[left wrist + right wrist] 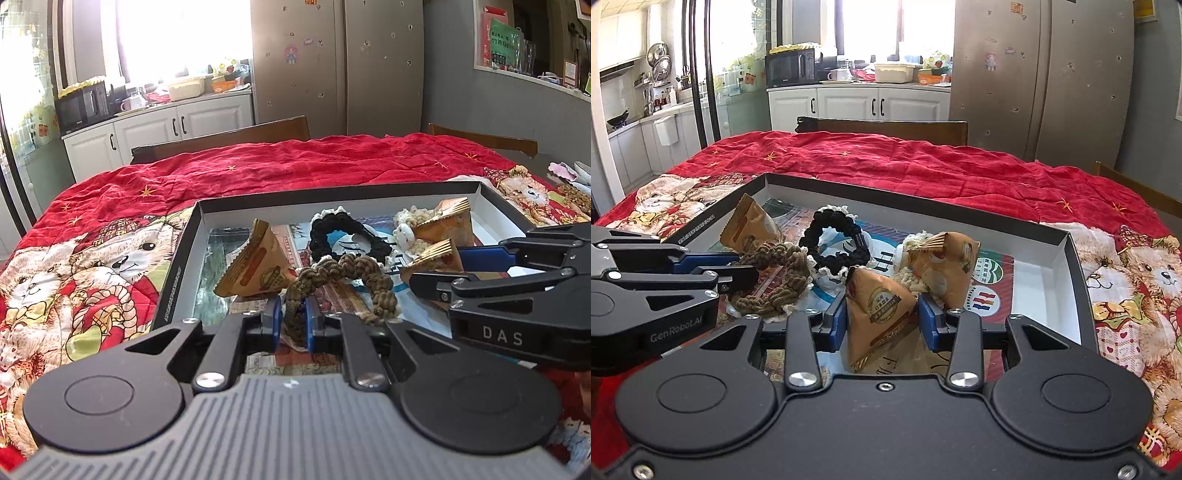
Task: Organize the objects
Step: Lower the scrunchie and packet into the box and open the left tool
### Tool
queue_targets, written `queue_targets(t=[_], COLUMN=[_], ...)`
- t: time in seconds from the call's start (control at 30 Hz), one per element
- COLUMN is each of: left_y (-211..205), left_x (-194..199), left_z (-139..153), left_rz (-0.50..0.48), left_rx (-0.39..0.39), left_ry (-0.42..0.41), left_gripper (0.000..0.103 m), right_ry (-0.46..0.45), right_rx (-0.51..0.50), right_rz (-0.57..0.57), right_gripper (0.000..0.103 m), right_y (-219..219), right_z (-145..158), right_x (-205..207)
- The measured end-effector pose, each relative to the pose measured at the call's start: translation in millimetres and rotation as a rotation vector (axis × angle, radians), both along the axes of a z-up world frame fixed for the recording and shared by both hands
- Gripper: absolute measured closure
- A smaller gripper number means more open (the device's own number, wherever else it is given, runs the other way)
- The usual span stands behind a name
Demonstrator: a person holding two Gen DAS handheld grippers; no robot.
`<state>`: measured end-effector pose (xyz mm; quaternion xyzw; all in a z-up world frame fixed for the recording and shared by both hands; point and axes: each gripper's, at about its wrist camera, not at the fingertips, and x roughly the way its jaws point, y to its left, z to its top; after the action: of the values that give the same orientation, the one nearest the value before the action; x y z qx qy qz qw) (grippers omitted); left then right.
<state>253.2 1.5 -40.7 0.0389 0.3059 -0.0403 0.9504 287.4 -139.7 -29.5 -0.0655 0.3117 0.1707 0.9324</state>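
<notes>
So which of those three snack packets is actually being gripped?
The nearest packet, squeezed between the right gripper's blue pads. The far-left packet and the right one lie loose in the box.

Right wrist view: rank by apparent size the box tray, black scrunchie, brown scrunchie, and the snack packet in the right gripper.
1. Box tray, clearly the largest.
2. Snack packet clamped in the right gripper; nearness to the camera inflates it.
3. Brown scrunchie, held by the left gripper, and black scrunchie: look alike, not ranked.
</notes>
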Motion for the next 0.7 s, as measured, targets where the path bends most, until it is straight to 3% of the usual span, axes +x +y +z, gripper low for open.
queue_targets(t=[0.07, 0.17, 0.47, 0.7], left_y=[0.3, 0.6, -0.7, 1.1], left_x=[-0.3, -1.6, -3.8, -6.8], left_z=[0.0, 0.4, 3.2, 6.6], left_rz=[0.000, -0.001, -0.009, 0.003], left_rx=[-0.001, 0.000, -0.009, -0.018], left_ry=[-0.001, -0.005, -0.014, -0.027], left_gripper=[0.080, 0.065, 0.062, 0.054], right_ry=[0.000, 0.000, -0.013, -0.035], right_rx=[0.000, 0.000, 0.012, 0.032], right_rz=[0.001, 0.004, 0.011, 0.021], right_gripper=[0.064, 0.064, 0.061, 0.056], right_y=[0.2, 0.3, -0.1, -1.5], right_z=[0.1, 0.0, 2.1, 7.5], right_x=[0.0, -0.3, -2.9, -7.1])
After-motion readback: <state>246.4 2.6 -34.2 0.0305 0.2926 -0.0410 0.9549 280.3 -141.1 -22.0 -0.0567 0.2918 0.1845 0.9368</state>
